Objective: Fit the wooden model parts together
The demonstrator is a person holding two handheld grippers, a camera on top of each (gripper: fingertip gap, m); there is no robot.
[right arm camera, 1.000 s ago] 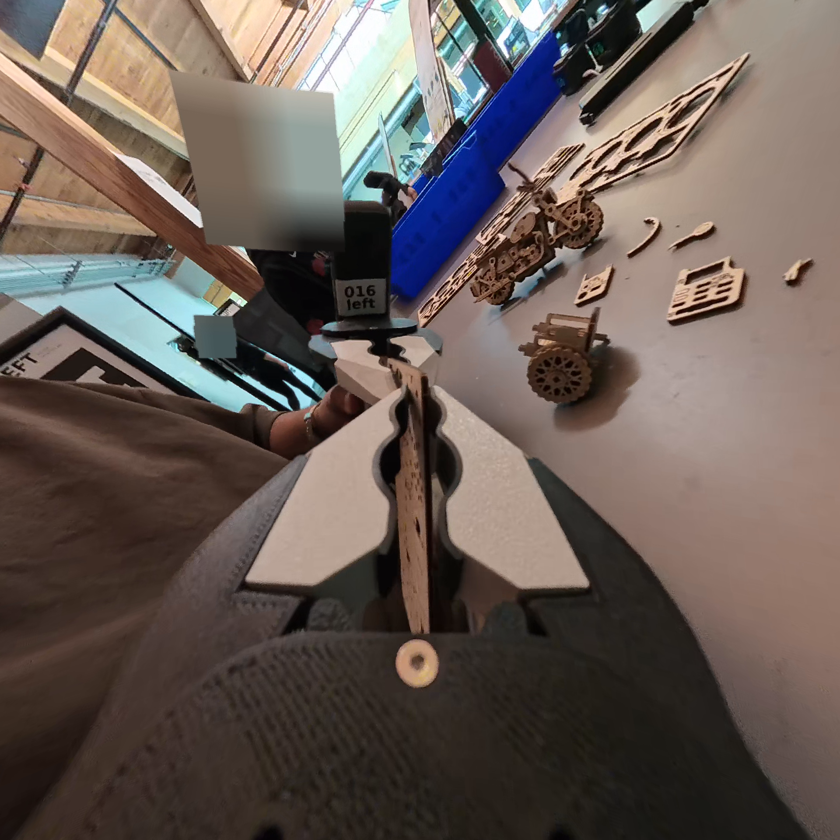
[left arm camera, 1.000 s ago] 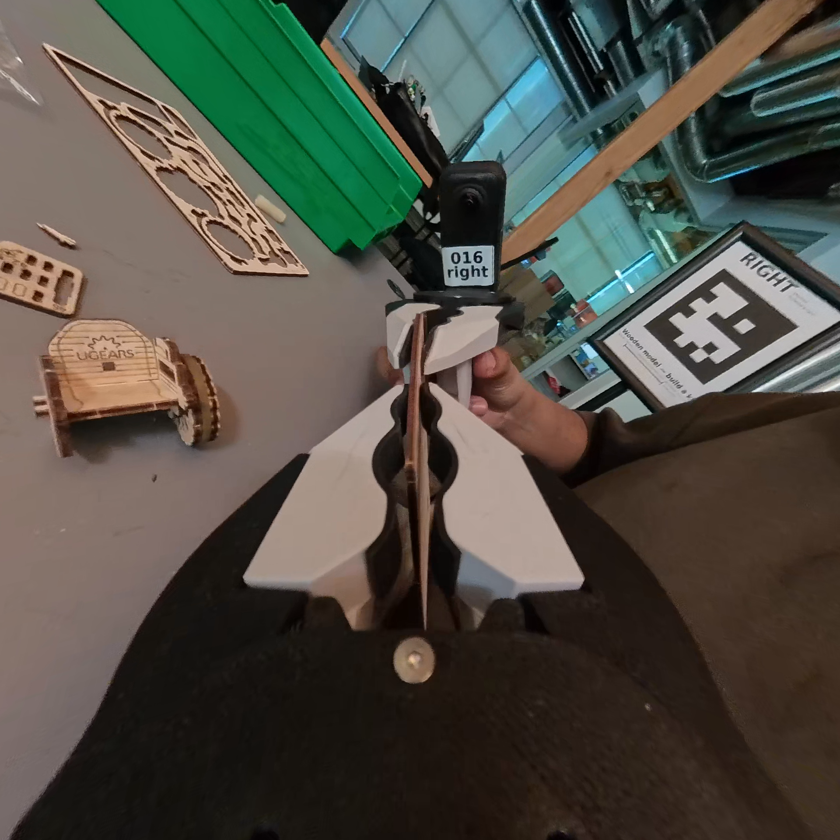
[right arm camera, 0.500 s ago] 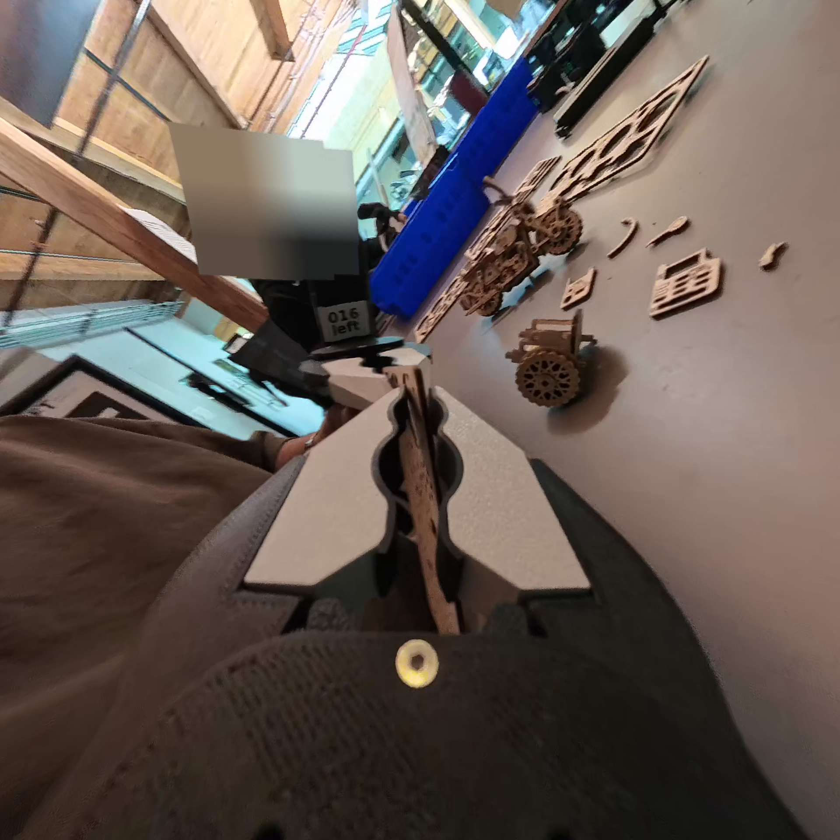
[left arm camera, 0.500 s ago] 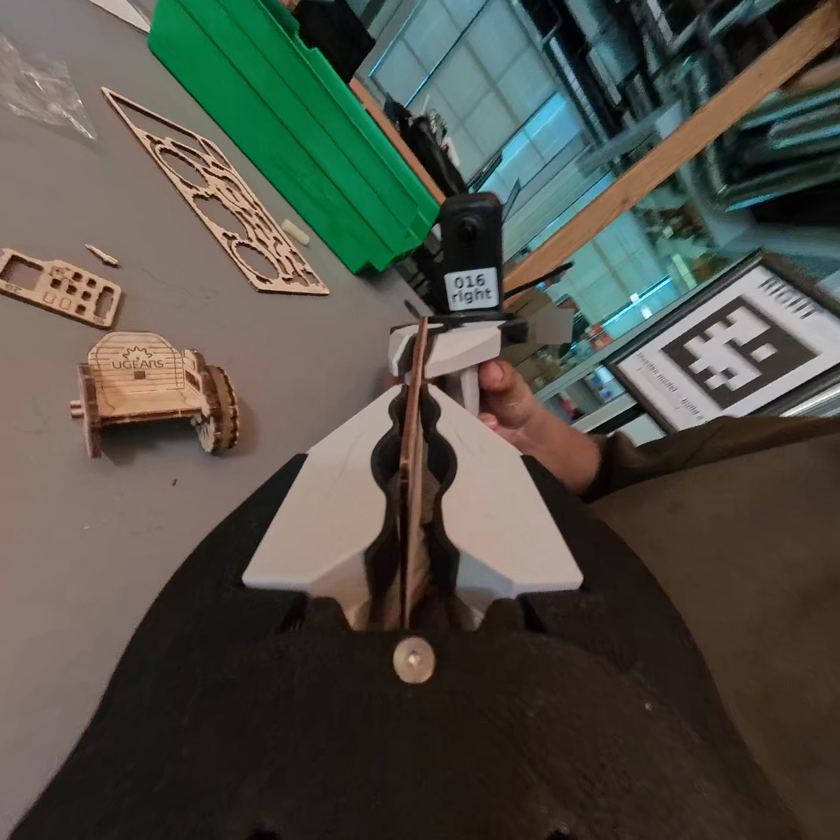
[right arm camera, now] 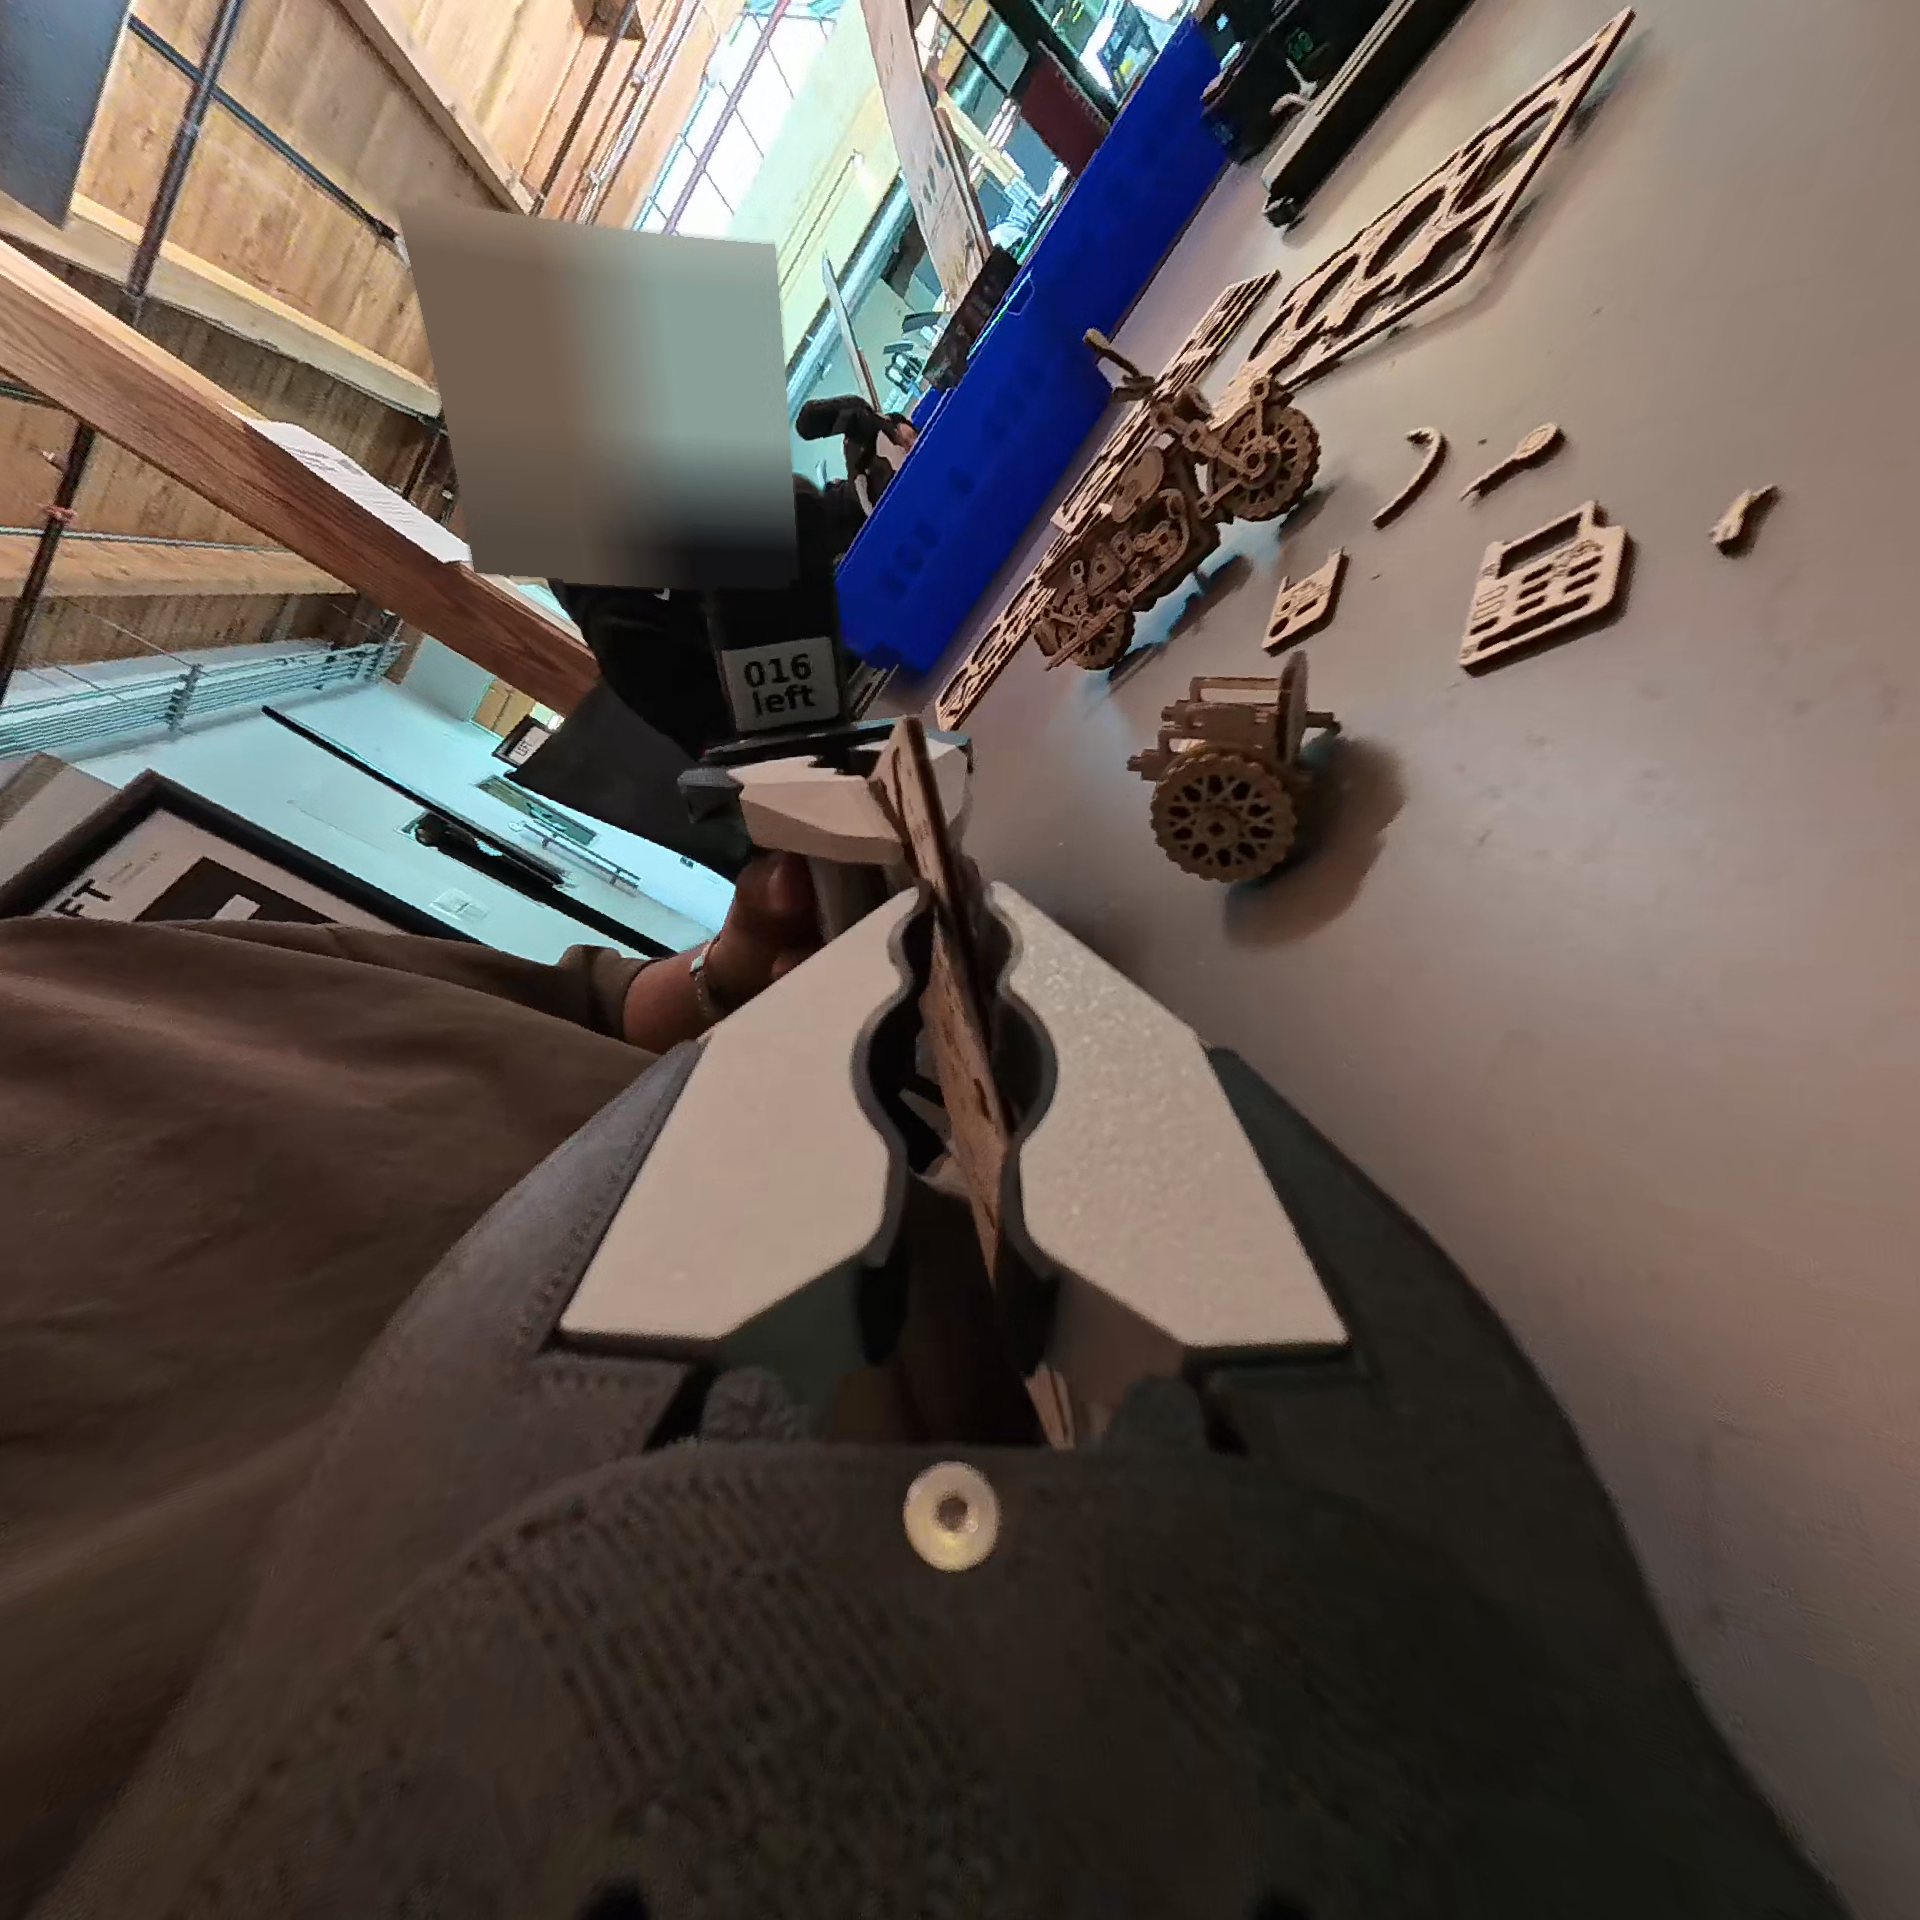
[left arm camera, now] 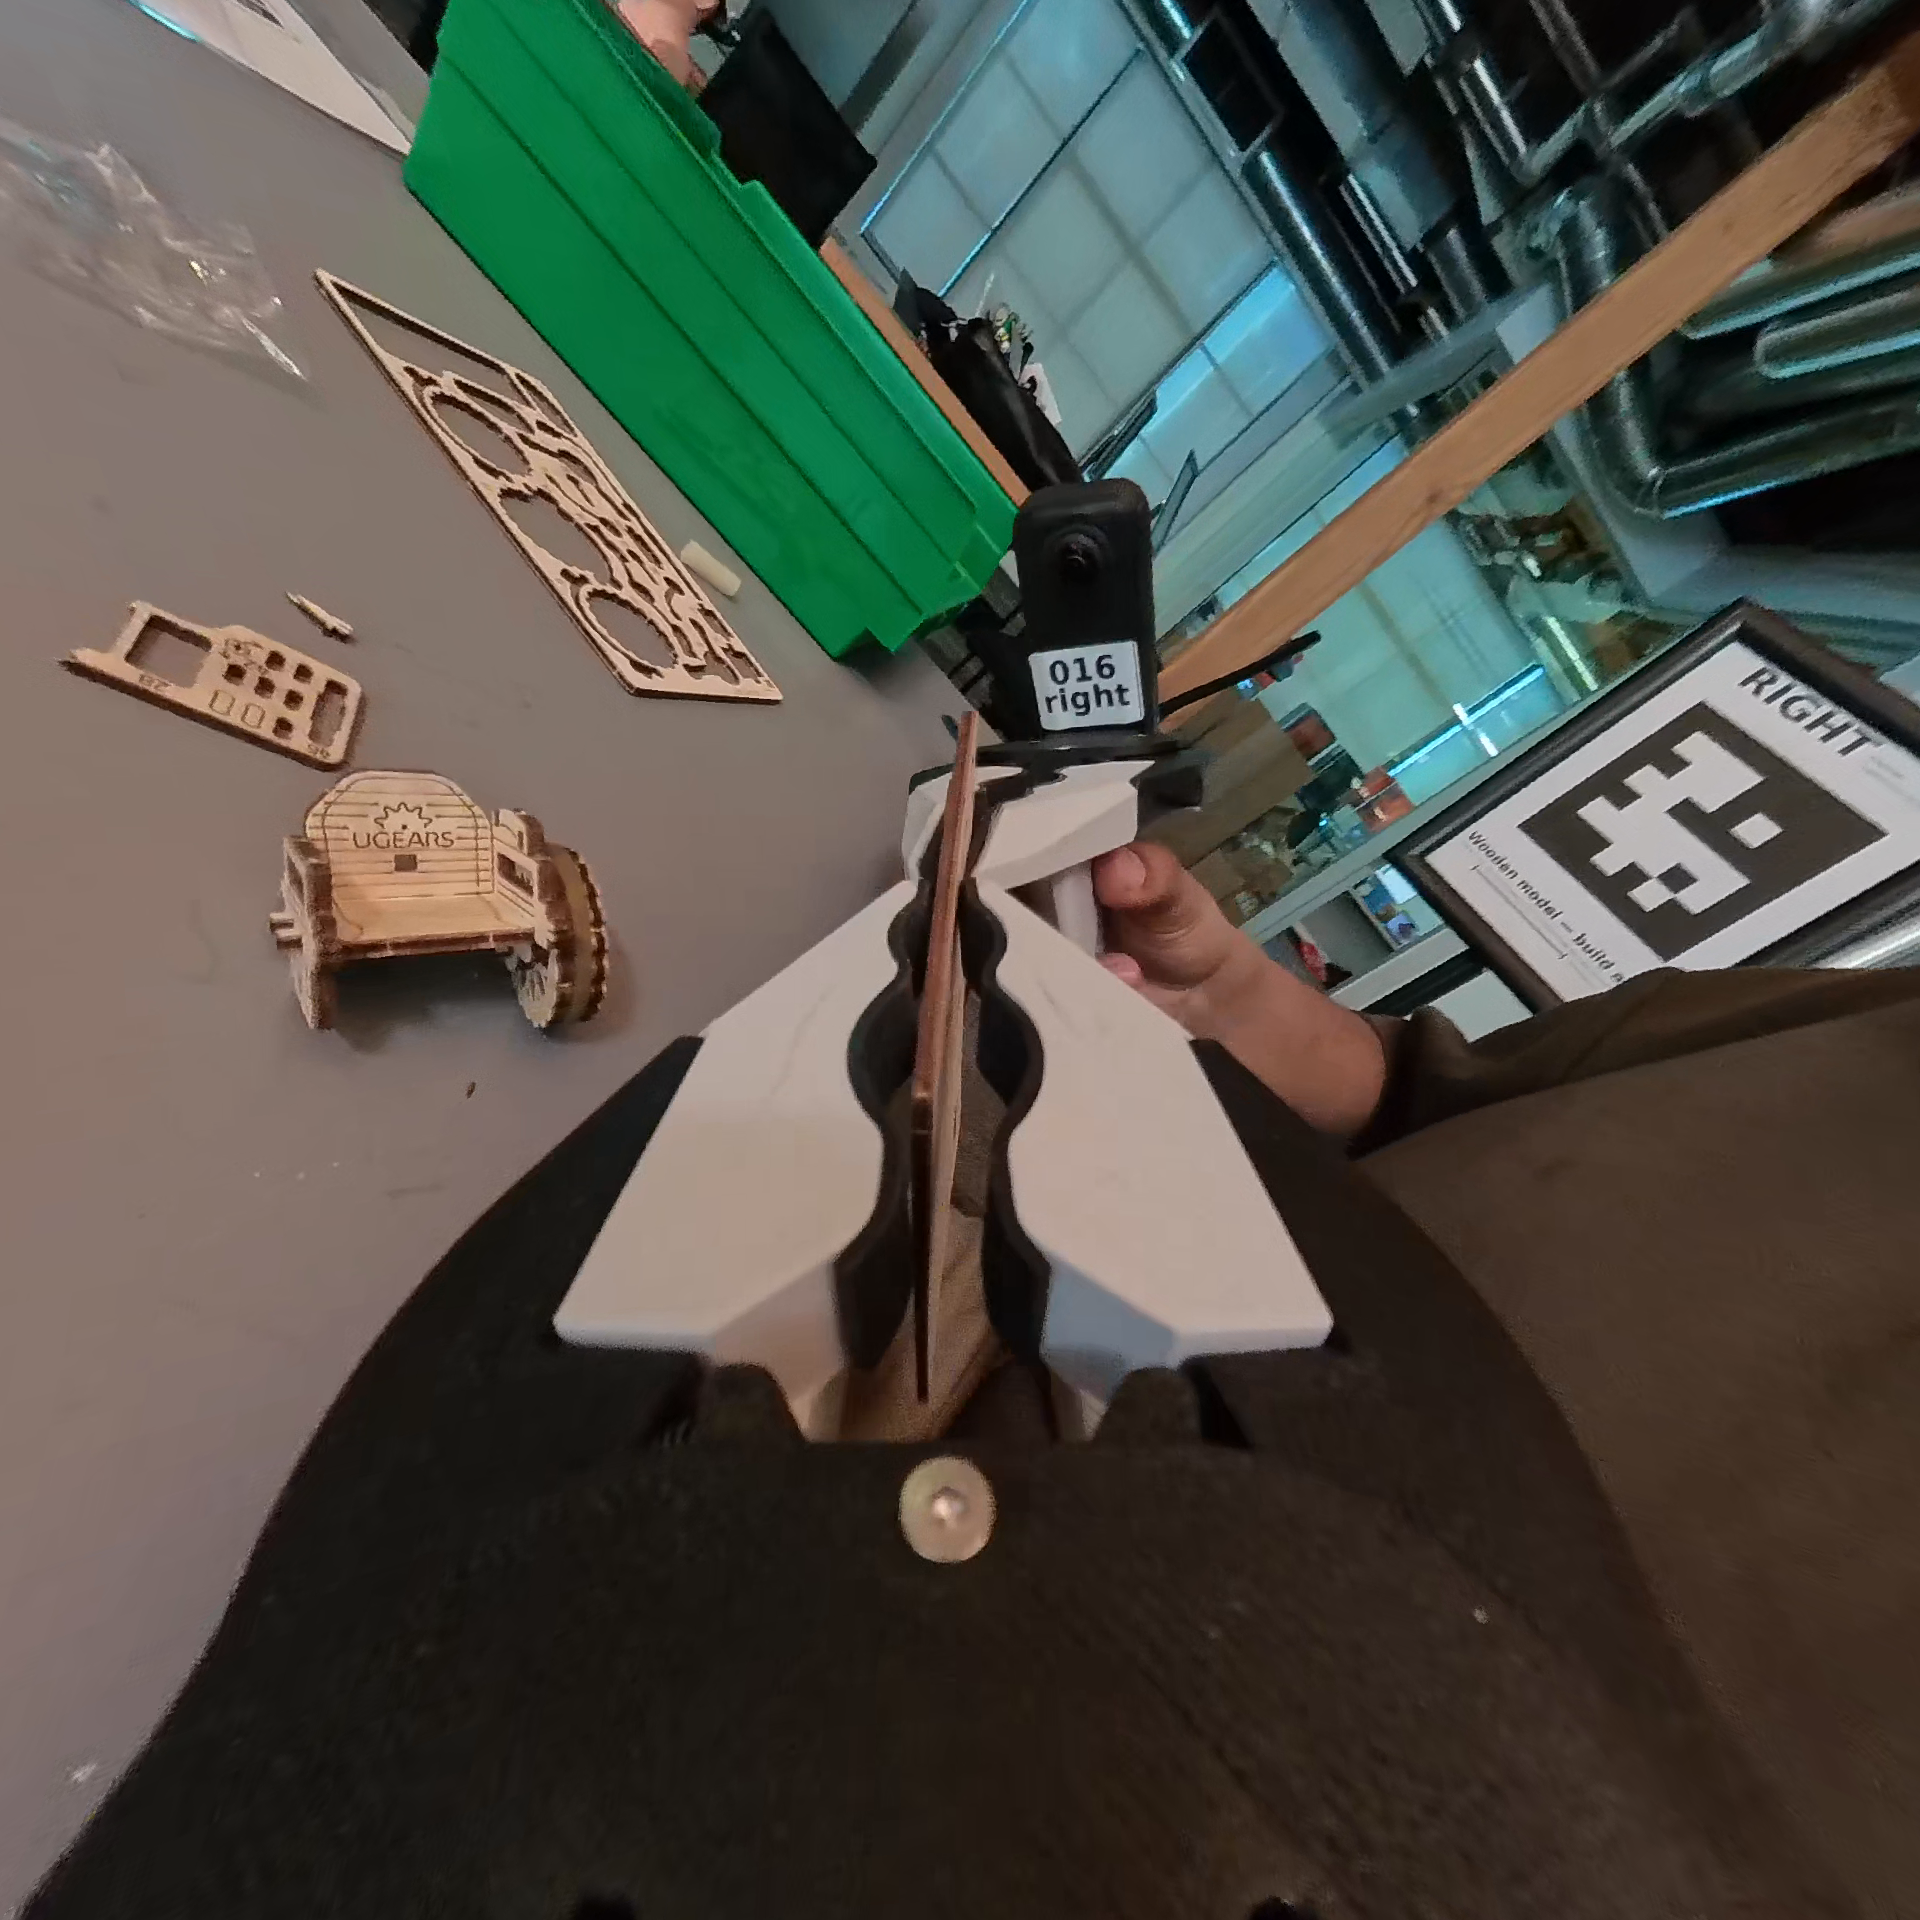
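Note:
A thin wooden sheet (left arm camera: 943, 1039) is held edge-on between both grippers above the grey table. My left gripper (left arm camera: 948, 914) is shut on one end of it. My right gripper (right arm camera: 951, 920) is shut on the other end, where the sheet (right arm camera: 961, 1049) leans to the right in the jaws. Each gripper faces the other: the right one shows in the left wrist view (left arm camera: 1023, 821), the left one in the right wrist view (right arm camera: 842, 805). A small wooden cart model (left arm camera: 436, 904) stands on the table, also in the right wrist view (right arm camera: 1236, 795).
A wooden motorcycle model (right arm camera: 1174, 520) stands by a blue bin (right arm camera: 997, 436). A green bin (left arm camera: 707, 312), a punched-out wooden sheet (left arm camera: 561, 488), a small slotted panel (left arm camera: 223, 681) and loose pieces (right arm camera: 1548, 587) lie on the table (left arm camera: 208, 1195). A framed marker sign (left arm camera: 1704, 831) stands behind. The grippers are tip to tip, or close to it. Left tips and right tips are each some 20 cm from the wooden motorcycle model (right arm camera: 1174, 520).
Both grippers have turned while holding the sheet. The sheet now leans to the right in the right gripper's jaws. The table items have shifted in both views.

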